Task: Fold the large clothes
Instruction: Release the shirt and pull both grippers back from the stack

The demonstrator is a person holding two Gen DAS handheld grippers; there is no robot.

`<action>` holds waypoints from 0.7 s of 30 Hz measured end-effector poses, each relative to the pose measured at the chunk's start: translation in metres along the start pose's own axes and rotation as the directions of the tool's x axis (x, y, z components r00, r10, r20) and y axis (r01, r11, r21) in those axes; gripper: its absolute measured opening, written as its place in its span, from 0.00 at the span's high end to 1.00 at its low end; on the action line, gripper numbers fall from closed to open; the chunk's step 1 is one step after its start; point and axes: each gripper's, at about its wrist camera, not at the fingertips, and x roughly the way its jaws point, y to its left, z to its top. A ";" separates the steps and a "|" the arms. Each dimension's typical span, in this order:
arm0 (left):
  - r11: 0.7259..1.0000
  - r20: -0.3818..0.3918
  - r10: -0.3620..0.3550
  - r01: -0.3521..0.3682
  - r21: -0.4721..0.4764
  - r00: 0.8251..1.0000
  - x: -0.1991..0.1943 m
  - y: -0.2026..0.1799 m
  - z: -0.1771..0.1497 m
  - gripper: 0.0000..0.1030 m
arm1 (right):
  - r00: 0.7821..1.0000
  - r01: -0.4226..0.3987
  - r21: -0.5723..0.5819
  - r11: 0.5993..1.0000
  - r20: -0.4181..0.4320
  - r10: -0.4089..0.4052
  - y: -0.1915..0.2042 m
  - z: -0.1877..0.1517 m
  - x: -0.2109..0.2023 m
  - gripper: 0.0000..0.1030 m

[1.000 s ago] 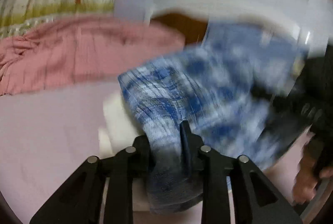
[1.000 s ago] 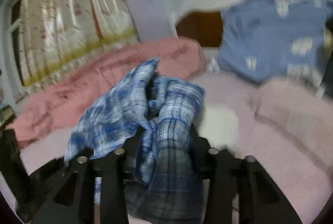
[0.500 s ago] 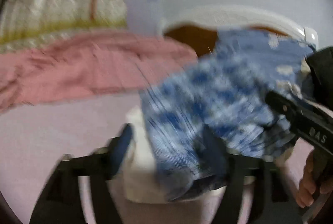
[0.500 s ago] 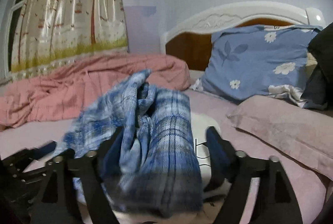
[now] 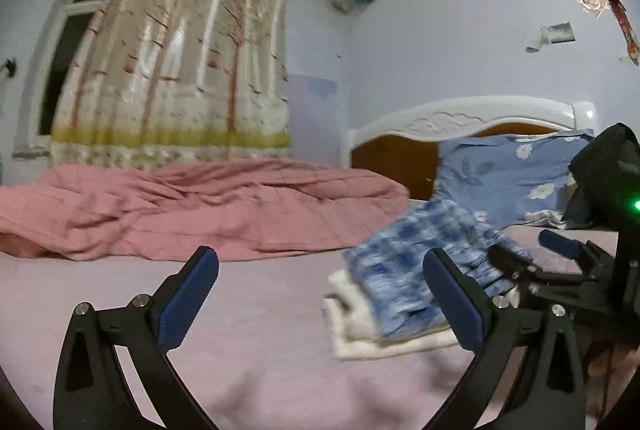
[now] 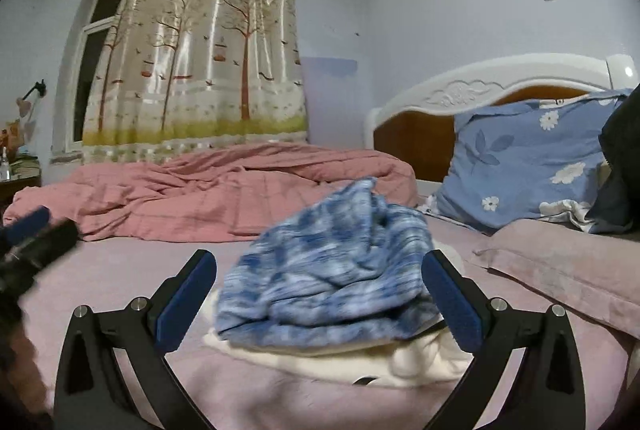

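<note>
Blue-padded fingers of the left gripper (image 5: pixel 320 294) and right gripper (image 6: pixel 320 294) are seen spread wide, nothing held. Behind the right gripper, at frame centre, the blue plaid garment (image 6: pixel 332 270) is heaped on a white folded cloth (image 6: pixel 360 354). A pink quilt (image 6: pixel 208 194) is seen left of centre on the bed (image 6: pixel 140 278).
</note>
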 end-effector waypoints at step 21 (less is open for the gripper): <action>0.987 -0.092 0.158 -0.154 0.052 0.983 0.007 0.032 -0.050 0.01 | 0.996 0.075 -0.041 0.996 -0.050 -0.077 0.045 -0.042 -0.016 0.00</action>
